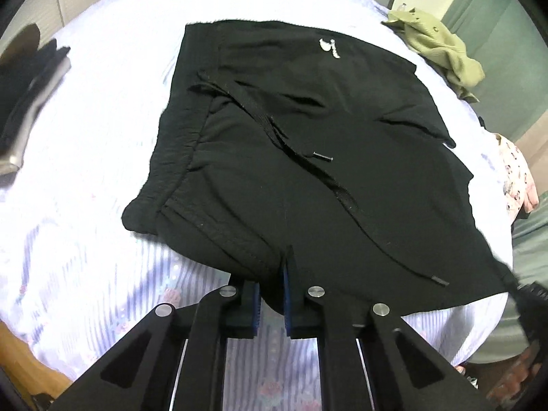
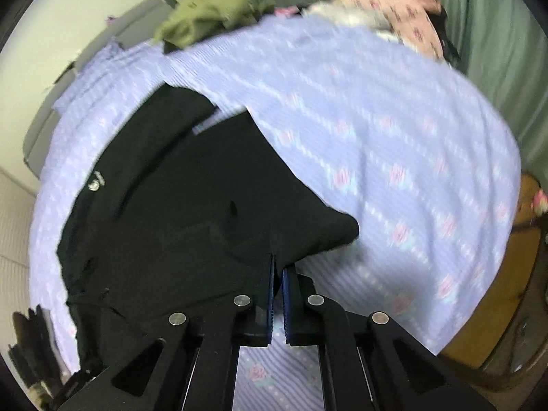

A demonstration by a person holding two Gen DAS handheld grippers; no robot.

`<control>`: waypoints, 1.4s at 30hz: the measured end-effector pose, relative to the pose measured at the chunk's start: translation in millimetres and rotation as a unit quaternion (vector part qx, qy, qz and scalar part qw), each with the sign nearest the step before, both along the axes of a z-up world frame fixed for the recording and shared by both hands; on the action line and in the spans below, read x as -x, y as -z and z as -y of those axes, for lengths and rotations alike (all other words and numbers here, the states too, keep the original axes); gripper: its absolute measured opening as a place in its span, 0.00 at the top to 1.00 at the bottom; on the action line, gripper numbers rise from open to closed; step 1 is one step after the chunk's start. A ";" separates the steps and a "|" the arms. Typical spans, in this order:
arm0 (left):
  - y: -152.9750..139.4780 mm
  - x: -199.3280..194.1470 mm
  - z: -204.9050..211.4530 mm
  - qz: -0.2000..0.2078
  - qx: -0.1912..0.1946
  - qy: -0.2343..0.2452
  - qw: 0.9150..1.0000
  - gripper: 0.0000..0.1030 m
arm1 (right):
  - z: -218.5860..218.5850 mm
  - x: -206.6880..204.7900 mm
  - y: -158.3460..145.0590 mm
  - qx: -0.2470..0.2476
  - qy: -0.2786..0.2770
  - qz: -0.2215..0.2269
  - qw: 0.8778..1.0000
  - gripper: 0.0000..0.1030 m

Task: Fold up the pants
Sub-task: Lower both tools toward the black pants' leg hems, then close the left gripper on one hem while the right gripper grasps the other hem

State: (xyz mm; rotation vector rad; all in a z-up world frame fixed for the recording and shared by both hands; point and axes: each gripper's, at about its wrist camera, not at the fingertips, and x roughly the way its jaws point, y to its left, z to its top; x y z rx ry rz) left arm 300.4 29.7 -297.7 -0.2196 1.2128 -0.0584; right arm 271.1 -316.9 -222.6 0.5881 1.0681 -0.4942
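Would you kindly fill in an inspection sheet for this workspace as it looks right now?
Surface: bed with lilac floral sheet, rumpled.
Job's things: black pants lying partly folded, drawstring loose on top.
Clutter: olive garment and pink patterned garment at the far edge; dark folded items to the side.
Tongs: left tongs and right tongs each shut on the pants' near edge.
Cables: nothing seen.
Surroundings: green curtain, pale wall.
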 end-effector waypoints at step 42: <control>-74.2 -266.5 -30.4 0.039 0.005 -0.101 0.994 0.91 | -8.1 -315.6 -85.5 0.069 -0.149 0.130 0.978 0.96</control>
